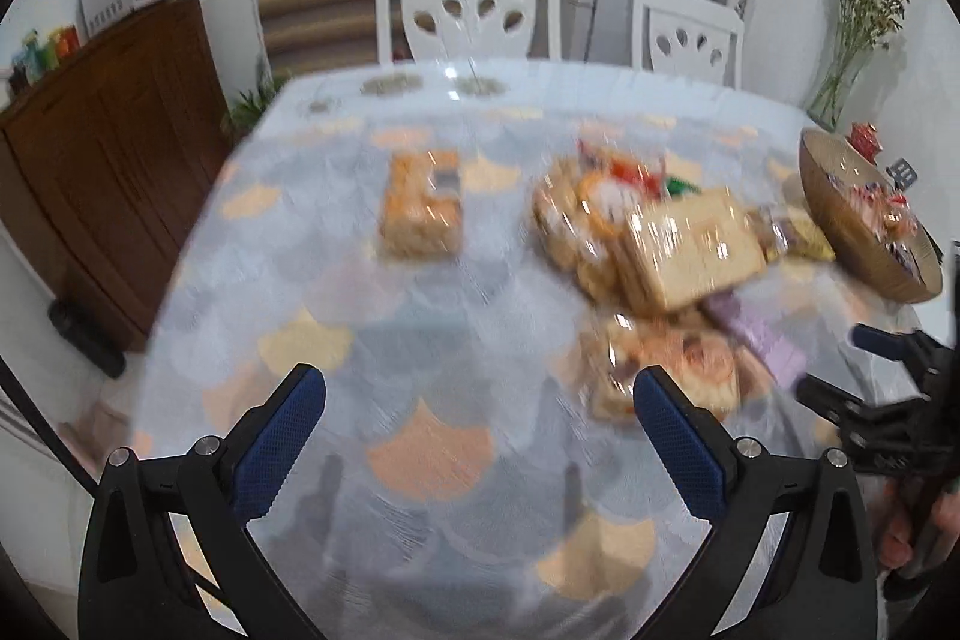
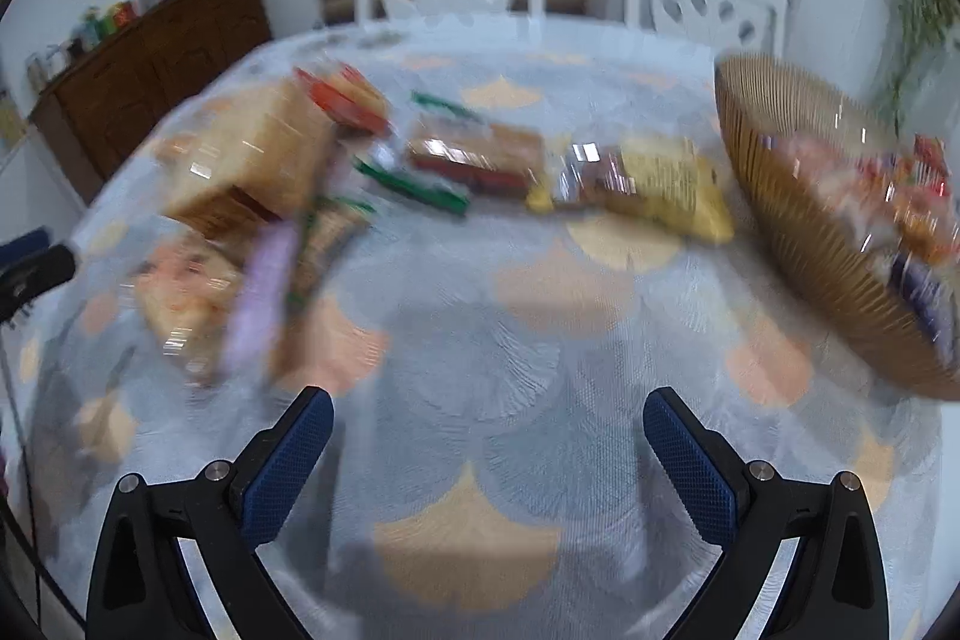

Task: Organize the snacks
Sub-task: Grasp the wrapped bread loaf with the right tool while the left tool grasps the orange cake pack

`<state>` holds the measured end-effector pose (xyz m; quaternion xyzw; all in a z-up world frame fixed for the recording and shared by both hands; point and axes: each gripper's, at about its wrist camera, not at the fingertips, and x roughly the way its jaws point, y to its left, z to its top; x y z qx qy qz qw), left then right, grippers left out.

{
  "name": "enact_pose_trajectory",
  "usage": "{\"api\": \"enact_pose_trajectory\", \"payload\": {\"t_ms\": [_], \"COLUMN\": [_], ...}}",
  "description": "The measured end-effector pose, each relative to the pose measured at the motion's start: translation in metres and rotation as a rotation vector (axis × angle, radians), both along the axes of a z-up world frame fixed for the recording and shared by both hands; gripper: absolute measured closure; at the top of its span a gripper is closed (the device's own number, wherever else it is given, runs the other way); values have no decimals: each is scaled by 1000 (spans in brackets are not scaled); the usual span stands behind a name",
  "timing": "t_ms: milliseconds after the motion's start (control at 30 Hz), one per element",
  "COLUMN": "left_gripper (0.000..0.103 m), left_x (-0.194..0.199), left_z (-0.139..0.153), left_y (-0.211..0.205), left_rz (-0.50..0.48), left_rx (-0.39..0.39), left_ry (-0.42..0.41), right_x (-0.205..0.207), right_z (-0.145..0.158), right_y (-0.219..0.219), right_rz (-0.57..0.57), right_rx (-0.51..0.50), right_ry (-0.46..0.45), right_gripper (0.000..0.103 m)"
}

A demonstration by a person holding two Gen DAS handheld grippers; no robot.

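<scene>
— Blue-padded fingers, both pairs. How do they stand?

— The left gripper is spread wide with nothing between its pads, low in its frame above the table and its fan-patterned cloth. The right gripper is the same: wide apart, holding nothing, over bare cloth at the bottom of its view.

— Where are the snacks?

— In the left wrist view, a lone orange packet lies left of centre, well apart from a heap of packets to the right of centre. Another clear-wrapped packet sits just beyond the right-hand fingertip. All of it is blurred, so I cannot read labels.

— And the basket?

— A woven basket sits at the right edge, tilted in the lens, with wrapped snacks inside. In the right wrist view the same basket fills the right side, and a yellow packet lies just beside it, centre-right. A red-banded packet is to its left, and a tan bread-like pack sits in the upper left heap.
</scene>
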<state>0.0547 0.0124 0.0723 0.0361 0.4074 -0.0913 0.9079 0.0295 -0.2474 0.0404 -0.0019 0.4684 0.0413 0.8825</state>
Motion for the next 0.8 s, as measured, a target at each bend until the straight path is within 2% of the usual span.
{"api": "enact_pose_trajectory", "payload": {"t_ms": [133,267,367,433,567,700,800], "left_gripper": [0,0,0,0,2,2,6], "left_x": [15,37,59,75,103,125,137], "left_z": [17,23,17,9,-12,-32,-44], "left_y": [11,21,23,22,16,6,1], "left_rz": [10,-7,-18,-10,13,22,30], "left_rx": [3,-33,-64,-71,-68,-55,-49], "left_ry": [-31,-20,10,33,75,102,121], "right_x": [-8,3,19,33,58,76,86], "right_z": [47,68,67,59,45,38,35], "right_y": [22,42,49,51,50,54,63], "right_rz": [129,254,334,377,465,548,626], "right_rx": [-81,-126,-148,-124,-50,-28,-35], "right_ry": [-140,-189,-192,-175,-132,-114,-101], "right_gripper": [0,0,0,0,0,0,0]}}
